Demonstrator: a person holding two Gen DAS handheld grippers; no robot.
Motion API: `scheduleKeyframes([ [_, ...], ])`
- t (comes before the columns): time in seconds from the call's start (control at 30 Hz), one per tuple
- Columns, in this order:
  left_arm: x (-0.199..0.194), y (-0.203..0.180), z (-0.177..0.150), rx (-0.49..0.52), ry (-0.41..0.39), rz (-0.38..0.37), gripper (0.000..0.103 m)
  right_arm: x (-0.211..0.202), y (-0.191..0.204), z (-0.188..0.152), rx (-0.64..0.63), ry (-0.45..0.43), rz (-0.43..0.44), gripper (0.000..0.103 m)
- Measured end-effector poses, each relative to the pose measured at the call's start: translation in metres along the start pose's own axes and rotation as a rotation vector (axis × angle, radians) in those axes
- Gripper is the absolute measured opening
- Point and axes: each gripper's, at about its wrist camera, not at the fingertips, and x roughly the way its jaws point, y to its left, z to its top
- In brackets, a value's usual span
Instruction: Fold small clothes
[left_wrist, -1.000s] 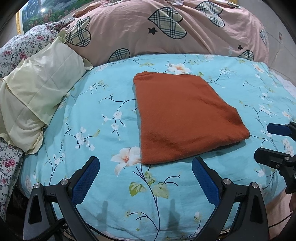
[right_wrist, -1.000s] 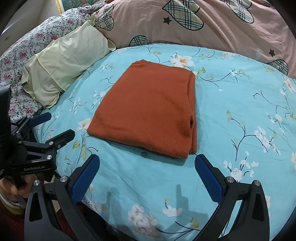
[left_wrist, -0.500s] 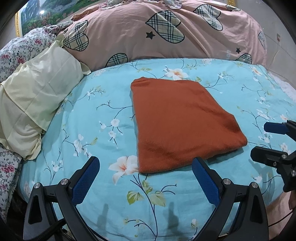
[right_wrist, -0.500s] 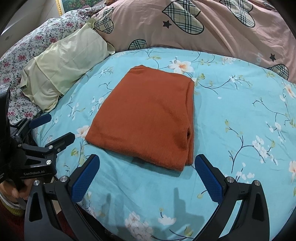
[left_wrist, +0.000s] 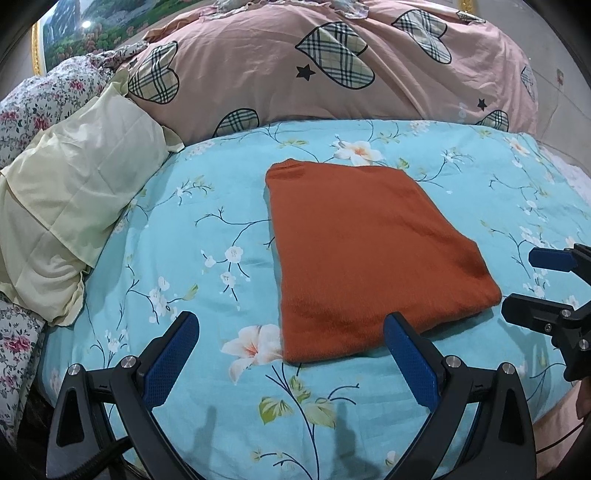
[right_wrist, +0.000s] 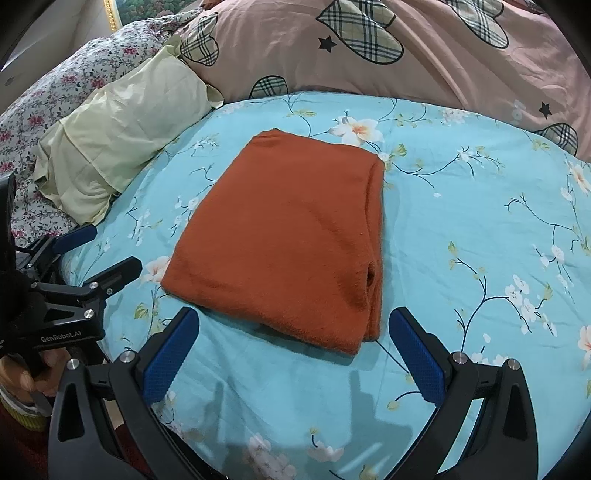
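Note:
A rust-orange garment (left_wrist: 365, 254) lies folded into a flat rectangle on the light blue floral bedsheet (left_wrist: 184, 236); it also shows in the right wrist view (right_wrist: 288, 236), with stacked layer edges along its right side. My left gripper (left_wrist: 291, 347) is open and empty, held just short of the garment's near edge. My right gripper (right_wrist: 291, 345) is open and empty, also just short of the near edge. Each gripper shows in the other's view: the right one (left_wrist: 532, 284) and the left one (right_wrist: 107, 254).
A pale yellow pillow (left_wrist: 70, 206) lies at the left of the bed. A pink duvet with plaid hearts (left_wrist: 332, 66) is piled behind the garment. A floral quilt (left_wrist: 44, 99) lies at the far left. The bed's near edge runs under both grippers.
Both grippers have drawn back and risen a little from the garment, so it sits lower in both views. The garment has not moved. Both stay open.

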Motion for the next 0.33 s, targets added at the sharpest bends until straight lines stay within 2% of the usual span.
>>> scheduleKeyframes([
  [0.33, 0.008, 0.004, 0.005, -0.018, 0.011, -0.015, 0.100, 0.016, -0.007, 0.007, 0.023, 0.016, 0.006, 0.102],
])
